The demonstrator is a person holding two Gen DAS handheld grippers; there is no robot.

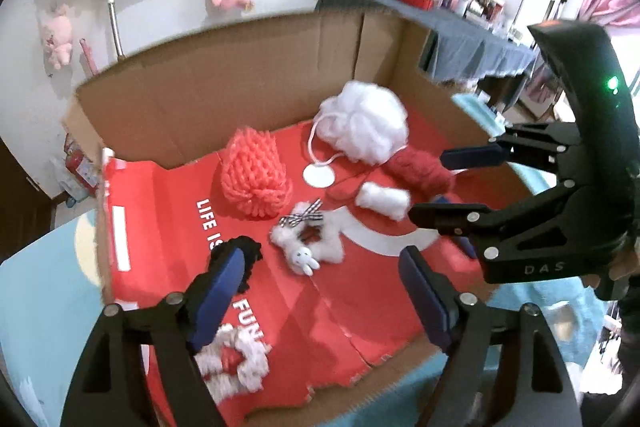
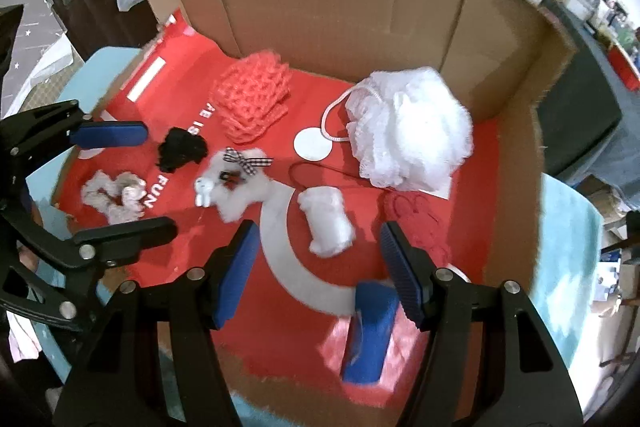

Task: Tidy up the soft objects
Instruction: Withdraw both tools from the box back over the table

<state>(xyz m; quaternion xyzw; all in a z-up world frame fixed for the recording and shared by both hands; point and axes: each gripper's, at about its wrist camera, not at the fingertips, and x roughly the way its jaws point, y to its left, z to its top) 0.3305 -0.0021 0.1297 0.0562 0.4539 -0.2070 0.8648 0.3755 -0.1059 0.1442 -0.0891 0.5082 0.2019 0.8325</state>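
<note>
— Cardboard box (image 2: 360, 7), brown, cut open with a red printed floor: what lies on it?

— At the back, a coral knitted mesh scrubber (image 2: 252, 95) and a white netted bath pouf (image 2: 412, 131) with a cord loop. Nearer, a white fluffy star-shaped hair tie (image 2: 236, 187) with a checked bow and small rabbit charm, a white fuzzy roll (image 2: 326, 223), and a red yarn bundle (image 2: 416, 223).

— And on the left?

— A black frilly scrunchie (image 2: 182, 149) and a white-and-red scrunchie (image 2: 114, 197) (blurred in both views).

— The grippers?

— The left gripper (image 1: 322, 297) hangs over the near edge, fingers wide, holding nothing. The right gripper (image 2: 318, 271) is likewise spread, empty, above the fuzzy roll; a blue block (image 2: 370, 335) lies just beside its right finger.
</note>
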